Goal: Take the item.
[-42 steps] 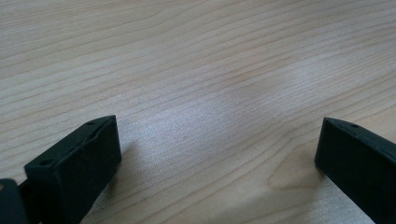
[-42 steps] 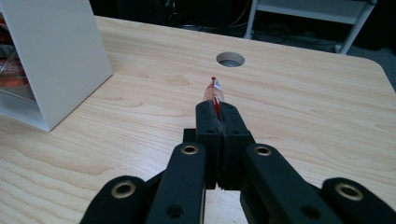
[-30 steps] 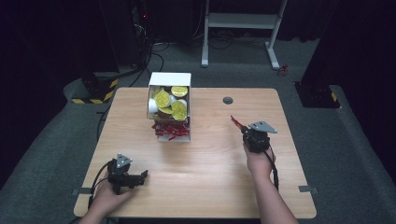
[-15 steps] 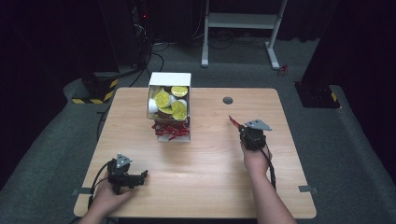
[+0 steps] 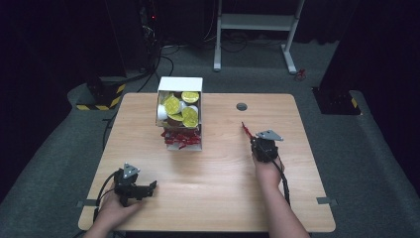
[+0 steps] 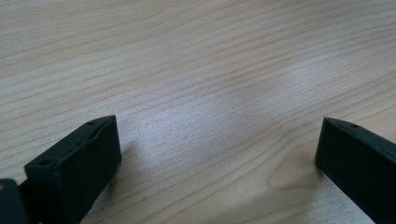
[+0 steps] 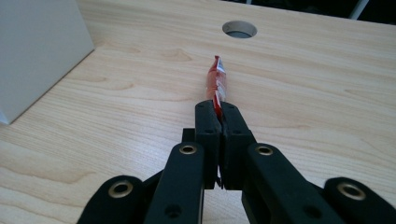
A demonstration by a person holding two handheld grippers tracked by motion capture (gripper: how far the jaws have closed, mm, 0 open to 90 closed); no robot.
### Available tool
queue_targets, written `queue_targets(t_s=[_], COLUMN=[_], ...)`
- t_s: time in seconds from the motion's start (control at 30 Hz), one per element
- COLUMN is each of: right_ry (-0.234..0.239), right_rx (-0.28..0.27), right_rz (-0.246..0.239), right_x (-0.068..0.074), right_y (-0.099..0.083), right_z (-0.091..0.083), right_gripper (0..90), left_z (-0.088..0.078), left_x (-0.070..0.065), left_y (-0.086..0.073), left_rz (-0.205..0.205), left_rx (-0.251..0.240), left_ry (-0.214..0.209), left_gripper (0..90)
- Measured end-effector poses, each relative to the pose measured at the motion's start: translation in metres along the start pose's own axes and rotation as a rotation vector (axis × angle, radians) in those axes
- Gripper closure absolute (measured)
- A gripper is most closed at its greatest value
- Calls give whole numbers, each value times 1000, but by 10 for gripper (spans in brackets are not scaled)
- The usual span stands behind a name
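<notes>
Right tool (image 7: 218, 109) is clamped tight on the near end of a thin red sachet (image 7: 216, 84). The pads pinch it at one end, so the rest of the stick pokes out ahead of the tips, free of the table (image 7: 303, 70), pointing toward the round cable hole (image 7: 239, 29) at 12 o'clock in the right gripper view. An end grip like this probably makes the packet easy to lay down flat or slot in somewhere. In the high view the same right tool (image 5: 249, 134) sits at about 3 o'clock on the table (image 5: 297, 198), the sachet (image 5: 244, 129) sticking out toward 11 o'clock, well apart from the box.

White box (image 5: 180, 111) stands at 12 o'clock, open face up toward the camera. Upper section holds round cups with yellow lids (image 5: 190, 116); lower section holds a loose pile of red sachets (image 5: 179, 138), the likely source of the held one. Its white side wall (image 7: 39, 51) shows at 10 o'clock in the right gripper view.

Left tool (image 5: 143, 188) rests at 7 o'clock on the table, idle, well apart from everything. In the left gripper view its jaws stand wide apart with nothing between them, just bare wood (image 6: 210, 70); parked out of the way while the right hand works.

Writing: none readable. Lid print and sachet print are too small and blurred; no brand can be made out.
</notes>
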State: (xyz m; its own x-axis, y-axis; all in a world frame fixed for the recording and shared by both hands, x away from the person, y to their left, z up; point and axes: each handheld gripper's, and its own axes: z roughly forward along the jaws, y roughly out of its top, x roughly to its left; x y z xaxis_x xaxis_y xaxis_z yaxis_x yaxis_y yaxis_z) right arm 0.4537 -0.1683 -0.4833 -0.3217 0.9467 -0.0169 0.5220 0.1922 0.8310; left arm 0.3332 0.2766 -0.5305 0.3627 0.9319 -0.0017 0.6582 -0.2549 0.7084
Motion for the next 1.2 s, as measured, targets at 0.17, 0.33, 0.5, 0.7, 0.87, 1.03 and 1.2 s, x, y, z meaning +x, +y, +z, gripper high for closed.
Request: queue_targets(t_s=[0.17,0.33,0.5,0.7,0.87,1.03,1.2], right_ry=[-2,-2,-7,-10,-12,-9,3], right_rx=[31,49,69,89,96,100,84], right_rz=[0,-6,-10,-12,-11,-13,-8], right_x=[2,4,5,4,5,5,8], right_y=[-7,-11,-16,-21,-22,-24,-22], right_z=[7,12,16,22,25,28,27], right_gripper=[879,877,874,872,871,855,764], left_z=[0,0,0,0,0,0,0], left_x=[0,0,0,0,0,0,0], left_y=[0,0,0,0,0,-1,-1], left_rz=[0,2,11,10,9,7,11], left_rx=[0,-1,2,2,1,2,1], left_ry=[1,0,3,2,2,0,2], left_gripper=[6,6,6,6,6,6,6])
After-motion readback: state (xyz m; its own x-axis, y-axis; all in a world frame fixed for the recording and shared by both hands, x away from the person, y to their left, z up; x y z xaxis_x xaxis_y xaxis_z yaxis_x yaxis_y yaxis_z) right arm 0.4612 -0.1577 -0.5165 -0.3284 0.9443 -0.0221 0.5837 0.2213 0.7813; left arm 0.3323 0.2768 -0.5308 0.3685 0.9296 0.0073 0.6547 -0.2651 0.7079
